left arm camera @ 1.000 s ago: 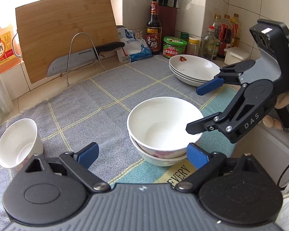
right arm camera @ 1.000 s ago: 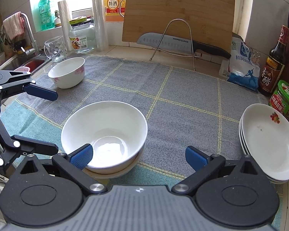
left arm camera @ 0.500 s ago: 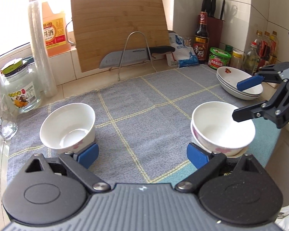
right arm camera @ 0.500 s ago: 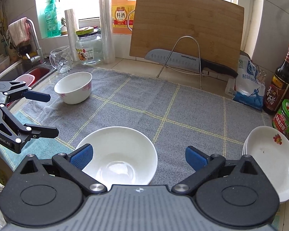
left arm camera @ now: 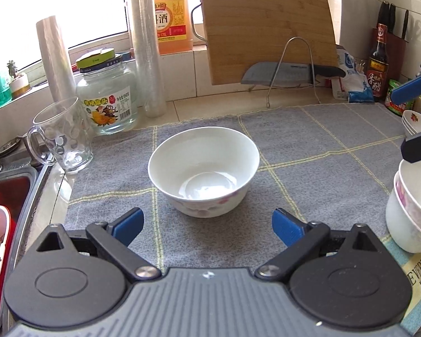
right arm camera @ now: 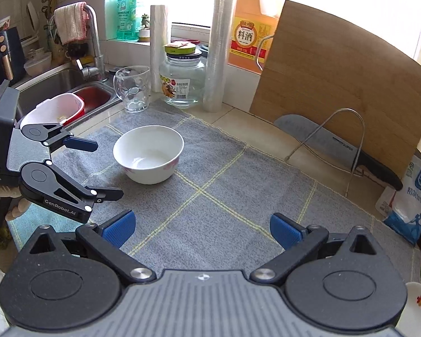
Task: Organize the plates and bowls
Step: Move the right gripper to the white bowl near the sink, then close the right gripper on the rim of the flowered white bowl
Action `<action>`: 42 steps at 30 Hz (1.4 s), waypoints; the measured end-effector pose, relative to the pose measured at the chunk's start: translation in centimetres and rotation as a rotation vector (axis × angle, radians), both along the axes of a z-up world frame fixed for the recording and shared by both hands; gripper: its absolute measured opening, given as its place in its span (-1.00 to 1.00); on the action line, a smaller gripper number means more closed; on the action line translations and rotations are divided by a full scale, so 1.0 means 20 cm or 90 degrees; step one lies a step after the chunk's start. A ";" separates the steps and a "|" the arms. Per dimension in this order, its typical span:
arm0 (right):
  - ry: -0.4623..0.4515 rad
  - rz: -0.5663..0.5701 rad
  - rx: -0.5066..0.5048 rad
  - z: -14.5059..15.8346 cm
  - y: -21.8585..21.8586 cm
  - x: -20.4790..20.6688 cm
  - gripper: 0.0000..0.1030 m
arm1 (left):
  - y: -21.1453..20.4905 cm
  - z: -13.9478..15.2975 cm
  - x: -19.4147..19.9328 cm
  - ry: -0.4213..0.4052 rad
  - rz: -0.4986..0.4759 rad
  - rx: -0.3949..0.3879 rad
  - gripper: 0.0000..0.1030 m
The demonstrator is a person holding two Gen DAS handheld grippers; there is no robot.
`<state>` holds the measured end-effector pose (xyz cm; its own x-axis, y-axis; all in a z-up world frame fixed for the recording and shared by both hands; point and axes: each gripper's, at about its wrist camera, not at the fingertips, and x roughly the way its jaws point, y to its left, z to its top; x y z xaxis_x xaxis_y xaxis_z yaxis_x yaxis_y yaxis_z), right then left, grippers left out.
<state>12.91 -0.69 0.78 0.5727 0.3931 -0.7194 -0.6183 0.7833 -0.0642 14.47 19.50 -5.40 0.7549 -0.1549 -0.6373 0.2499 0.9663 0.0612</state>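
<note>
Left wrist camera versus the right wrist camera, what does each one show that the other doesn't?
Only the left wrist view shows the stacked bowls and the knife block. Only the right wrist view shows the faucet and dish soap bottle. Both show the single bowl on the grey mat, the glass mug, the cutting board, and both open grippers.

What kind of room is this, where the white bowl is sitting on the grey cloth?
Most likely a home kitchen. There is a sink with a tap at the left, a big knife leaning on a wooden cutting board, and a jug of cooking wine by the window.
</note>
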 end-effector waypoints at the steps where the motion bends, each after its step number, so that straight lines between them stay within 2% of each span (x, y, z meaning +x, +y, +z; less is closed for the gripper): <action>1: 0.001 0.014 -0.001 0.00 0.04 0.03 1.00 | 0.01 -0.01 0.01 -0.002 0.003 0.003 0.90; 9: 0.027 0.088 0.001 -0.02 0.30 0.22 1.00 | 0.04 -0.06 0.08 -0.005 0.005 0.007 0.90; 17: 0.048 0.128 0.017 -0.08 0.47 0.36 1.00 | 0.04 -0.09 0.11 -0.008 -0.011 0.001 0.90; 23: 0.046 0.133 -0.002 -0.16 0.53 0.44 1.00 | 0.02 -0.10 0.15 -0.006 -0.020 -0.005 0.90; 36: 0.129 0.145 0.023 -0.29 0.60 0.62 1.00 | -0.01 -0.10 0.20 -0.018 -0.035 0.007 0.89; 42: 0.140 0.163 0.021 -0.30 0.64 0.65 0.95 | -0.02 -0.09 0.21 -0.022 -0.042 0.009 0.86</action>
<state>25.86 12.05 -5.31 0.2853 0.5295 -0.7989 -0.7911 0.6006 0.1156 18.73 19.15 -7.30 0.7648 -0.1963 -0.6136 0.3109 0.9467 0.0846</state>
